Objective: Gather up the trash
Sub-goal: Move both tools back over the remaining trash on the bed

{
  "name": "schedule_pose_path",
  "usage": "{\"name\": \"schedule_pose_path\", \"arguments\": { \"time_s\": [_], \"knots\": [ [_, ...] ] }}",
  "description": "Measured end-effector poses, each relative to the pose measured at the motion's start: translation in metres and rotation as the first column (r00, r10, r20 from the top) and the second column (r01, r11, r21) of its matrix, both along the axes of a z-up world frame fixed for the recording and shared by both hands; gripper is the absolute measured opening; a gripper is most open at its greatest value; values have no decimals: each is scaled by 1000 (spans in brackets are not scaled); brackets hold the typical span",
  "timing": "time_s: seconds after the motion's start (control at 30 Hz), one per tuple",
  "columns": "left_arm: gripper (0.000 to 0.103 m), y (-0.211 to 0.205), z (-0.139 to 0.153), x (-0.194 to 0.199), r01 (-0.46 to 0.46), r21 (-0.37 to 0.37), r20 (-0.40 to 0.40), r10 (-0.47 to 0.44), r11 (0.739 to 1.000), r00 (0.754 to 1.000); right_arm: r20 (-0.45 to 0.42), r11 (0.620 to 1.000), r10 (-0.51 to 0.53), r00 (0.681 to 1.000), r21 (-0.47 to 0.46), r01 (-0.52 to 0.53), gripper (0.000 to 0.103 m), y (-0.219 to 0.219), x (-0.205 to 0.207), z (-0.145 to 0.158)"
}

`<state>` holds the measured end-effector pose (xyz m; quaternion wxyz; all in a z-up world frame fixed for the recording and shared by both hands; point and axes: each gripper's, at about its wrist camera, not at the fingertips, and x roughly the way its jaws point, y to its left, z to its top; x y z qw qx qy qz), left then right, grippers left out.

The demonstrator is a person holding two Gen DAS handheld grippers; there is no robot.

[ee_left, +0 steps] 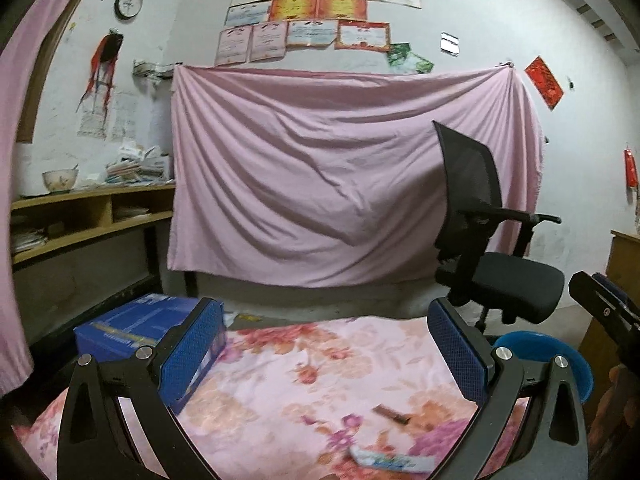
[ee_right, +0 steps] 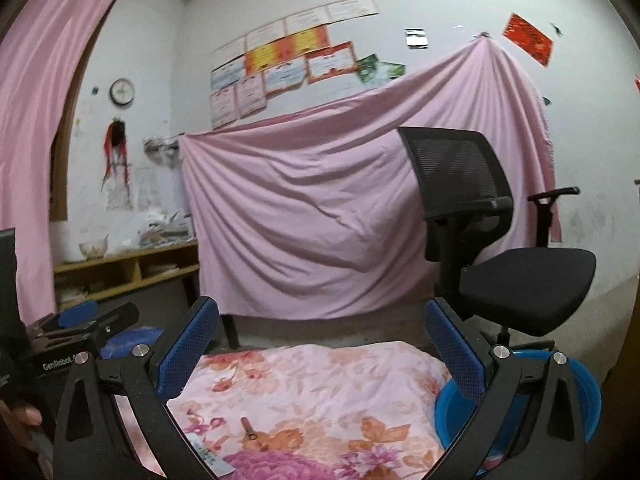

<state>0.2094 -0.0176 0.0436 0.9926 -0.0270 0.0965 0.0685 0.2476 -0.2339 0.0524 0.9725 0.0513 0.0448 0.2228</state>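
A small room it was, white wall hung with certificates and a pink sheet, and out front the flowered cloth covering the table. On that cloth lay the trash: a small brown scrap near the middle, and a printed wrapper just nearer than it, at the cloth's close edge. A blue box sat on the cloth's left side; a blue basin waited just off the cloth's right edge, below the black chair.

Both tools hovered above the cloth. The left gripper had its fingers spread wide, nothing between them. The right gripper was spread too, and empty.

By my read, nothing was collected yet: this was the approach. The next move called for dropping one gripper onto the brown scrap or the wrapper, squeezing it flat against soft fabric without snagging the cloth, then carrying it, likely, to the basin.
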Motion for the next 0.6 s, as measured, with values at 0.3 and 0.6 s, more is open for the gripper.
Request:
{"name": "schedule_pose_path", "arguments": {
  "time_s": [0.3, 0.6],
  "knots": [
    [101, 16, -29, -10, -45, -7, -91, 45, 999, 995, -97, 991, 84, 992, -93, -93, 103, 27, 11, -20],
    [101, 25, -48, -5, -32, -32, -217, 25, 999, 976, -253, 966, 166, 953, -153, -209, 99, 45, 30, -40]
  ]
}}
